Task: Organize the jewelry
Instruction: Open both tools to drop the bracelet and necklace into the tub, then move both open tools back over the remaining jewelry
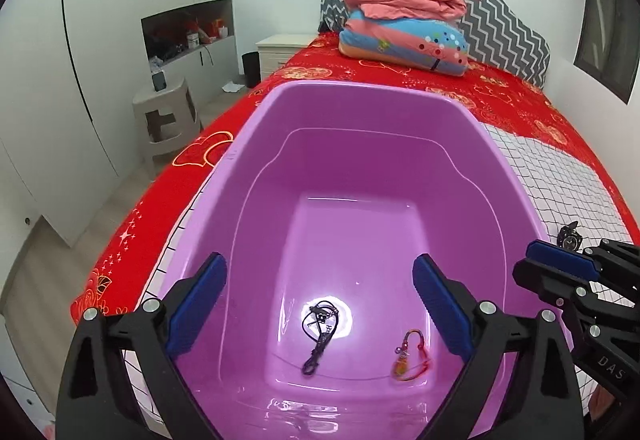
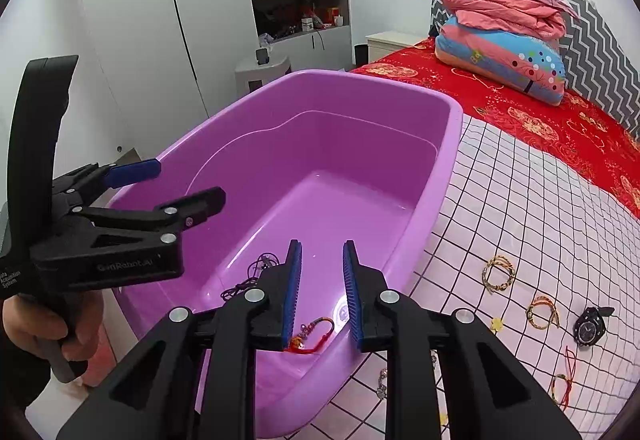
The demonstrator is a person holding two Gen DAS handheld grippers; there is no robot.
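- Left wrist view: my left claw (image 1: 320,304) spread wide over the purple tub (image 1: 360,160), empty. Black cord necklace (image 1: 318,336) on the tub floor, long axis running near-to-far. Red charm (image 1: 408,354) beside it.
- Right wrist view: my right claw (image 2: 322,292) slightly parted, gripping nothing. Bracelets (image 2: 498,274) and a watch (image 2: 590,326) lie on the checked sheet (image 2: 520,200).

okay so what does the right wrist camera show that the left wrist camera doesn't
Only the right wrist view shows the braided bracelets and red cord bracelet lying on the checked cloth beside the tub, and the hand holding the left hand-held gripper. Only the left wrist view shows the beige stool clearly on the floor beside the bed. Both show the purple tub with the black cord necklace and red charm inside, the black watch outside, and the folded quilts.
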